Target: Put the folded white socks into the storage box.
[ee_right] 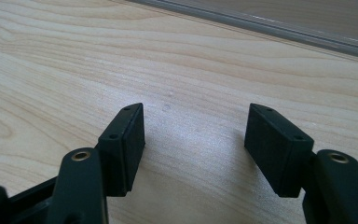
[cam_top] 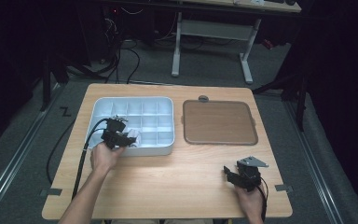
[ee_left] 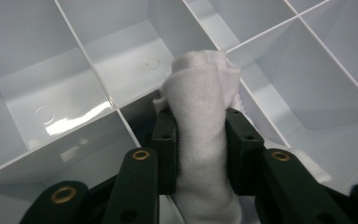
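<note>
Left jaws: the left gripper [ee_left: 200,140] has its two black pads pressed on either flank of a rolled white cloth [ee_left: 200,107], so the jaws stand narrow and hold it.
Cloth: it stands upright between the pads, its folded top rising past their tips; its lower end runs down out of sight behind the jaws.
Around the left jaws: the cloth sits over a dividing wall of a white compartment tray [ee_left: 51,98], with open cells on both sides and ahead of the tips; which cell its base rests in I cannot tell.
Left hand: in the high view the left gripper [cam_top: 121,136] reaches over the near left part of the tray [cam_top: 168,149], cable trailing back toward the person.
Right jaws: the right gripper [ee_right: 193,140] stands wide, nothing between the pads.
Under the right jaws: bare wooden bench [ee_right: 51,60].
Ahead of the right jaws: the edge of a brown lid [ee_right: 307,18], apart from the tips.
Right hand: near the front right of the bench [cam_top: 182,186], well apart from the tray.
</note>
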Available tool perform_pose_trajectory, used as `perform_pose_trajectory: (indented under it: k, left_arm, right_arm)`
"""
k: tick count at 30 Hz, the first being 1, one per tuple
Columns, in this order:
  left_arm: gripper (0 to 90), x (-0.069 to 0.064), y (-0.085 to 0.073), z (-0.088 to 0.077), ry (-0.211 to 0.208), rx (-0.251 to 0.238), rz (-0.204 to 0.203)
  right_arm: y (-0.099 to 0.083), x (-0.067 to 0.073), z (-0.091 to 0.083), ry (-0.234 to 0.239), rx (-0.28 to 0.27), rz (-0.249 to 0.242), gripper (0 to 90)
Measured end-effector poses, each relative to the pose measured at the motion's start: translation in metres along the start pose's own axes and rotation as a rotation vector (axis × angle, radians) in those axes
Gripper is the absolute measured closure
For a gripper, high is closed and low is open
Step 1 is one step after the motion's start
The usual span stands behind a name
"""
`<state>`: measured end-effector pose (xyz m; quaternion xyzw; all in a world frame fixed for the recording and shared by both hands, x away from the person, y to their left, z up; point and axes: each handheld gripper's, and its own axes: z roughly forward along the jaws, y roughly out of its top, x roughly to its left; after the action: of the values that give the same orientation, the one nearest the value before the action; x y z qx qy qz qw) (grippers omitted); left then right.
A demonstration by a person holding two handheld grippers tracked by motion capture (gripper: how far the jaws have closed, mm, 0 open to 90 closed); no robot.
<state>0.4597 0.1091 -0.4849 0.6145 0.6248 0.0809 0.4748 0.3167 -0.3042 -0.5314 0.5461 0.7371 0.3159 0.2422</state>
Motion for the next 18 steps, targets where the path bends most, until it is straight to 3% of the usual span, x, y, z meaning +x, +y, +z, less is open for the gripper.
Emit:
perform_pose_trajectory:
  k: [6,11,14,18]
  left_arm:
    - [60.6,0.000,0.004,-0.005,-0.026,-0.022,-0.019]
    - [57.3,-0.001,0.009,-0.013,-0.035,-0.080,-0.013]
    - [64.9,0.000,0.013,-0.020,-0.030,-0.127,-0.007]
    - [78.5,-0.001,0.012,-0.020,-0.025,-0.128,0.019]
  right_arm:
    - [0.000,0.000,0.000,0.001,0.000,0.000,38.5]
    - [0.000,0.000,0.000,0.001,0.000,0.001,38.6]
    - [0.000,0.000,0.000,0.001,-0.001,0.001,38.6]
    - [0.000,0.000,0.000,0.001,-0.001,0.001,38.6]
